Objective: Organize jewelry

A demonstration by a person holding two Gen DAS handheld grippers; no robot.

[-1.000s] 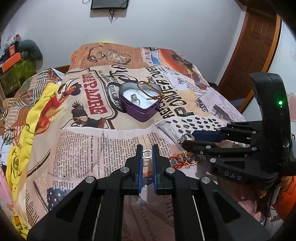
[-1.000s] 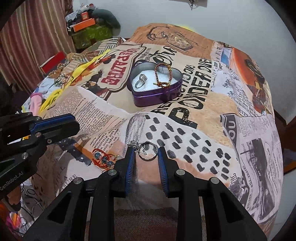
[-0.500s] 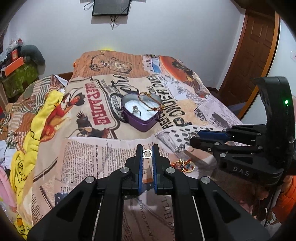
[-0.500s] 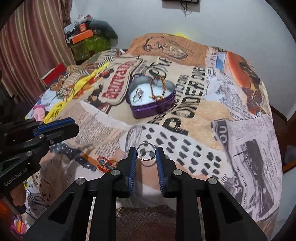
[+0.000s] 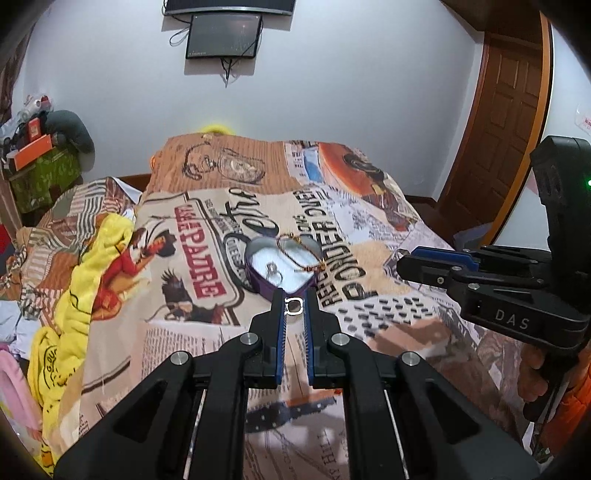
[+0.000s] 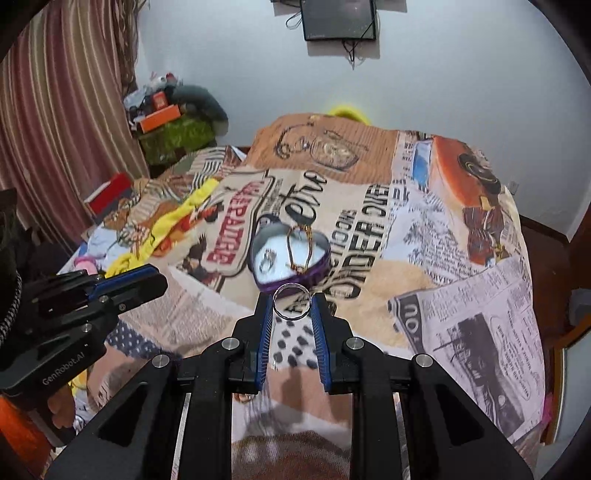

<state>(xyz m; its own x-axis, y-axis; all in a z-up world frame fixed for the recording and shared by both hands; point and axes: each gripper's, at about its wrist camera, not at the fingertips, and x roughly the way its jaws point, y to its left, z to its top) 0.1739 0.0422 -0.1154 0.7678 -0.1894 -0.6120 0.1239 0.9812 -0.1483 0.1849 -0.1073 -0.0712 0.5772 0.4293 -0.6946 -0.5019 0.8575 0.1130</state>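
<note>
A bed (image 5: pixel 122 332) under a newspaper-print bedspread (image 6: pixel 461 302) stands against a white wall (image 5: pixel 351 74) bearing a dark screen (image 5: pixel 221 35), with a brown wooden door (image 5: pixel 506 129) to one side and striped curtains (image 6: pixel 62 110) to the other.

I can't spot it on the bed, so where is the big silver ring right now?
In the right wrist view, the big silver ring is pinched at the right tool's tips, held above the bedspread, just short of the purple heart-shaped tin.
</note>
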